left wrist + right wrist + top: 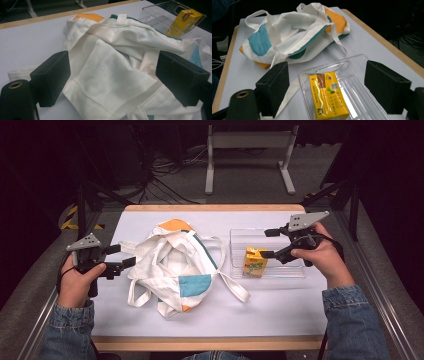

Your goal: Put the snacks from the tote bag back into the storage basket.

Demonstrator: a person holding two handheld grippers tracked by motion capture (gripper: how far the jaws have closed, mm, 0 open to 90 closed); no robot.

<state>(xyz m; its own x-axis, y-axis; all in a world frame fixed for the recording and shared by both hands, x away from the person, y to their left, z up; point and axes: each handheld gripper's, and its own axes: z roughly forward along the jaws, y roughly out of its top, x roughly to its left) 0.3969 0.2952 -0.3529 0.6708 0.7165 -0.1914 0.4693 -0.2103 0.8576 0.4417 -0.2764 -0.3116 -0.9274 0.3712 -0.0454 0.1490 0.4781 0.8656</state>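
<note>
While the right gripper (270, 243) hangs above the near-left corner of the clear, ribbed plastic tray (295, 270), its blunt black fingers (275, 85) stand released, with nothing pressed between them. In the right gripper view the small yellow drink carton (327, 96), a glossy box with a brown strip and a green printed mark on its top face, lies flat in the tray below the gap between those fingers, apart from both. The tray (364, 100) is thin and see-through, with rounded corners and fine ridges along its floor, and it sits on the right half of the pale, smooth bench (280, 310), whose far edge is trimmed in light wood. To its left lies the crumpled white cloth tote bag (172, 265), soft woven fabric with orange, teal and light-blue patches; one of its long straps trails toward the tray. The left gripper (120, 262) is at the bag's left edge, its matt rectangular fingers (51, 77) spread wide to either side of a creased white fold of the bag (110, 72), clamping nothing.
</note>
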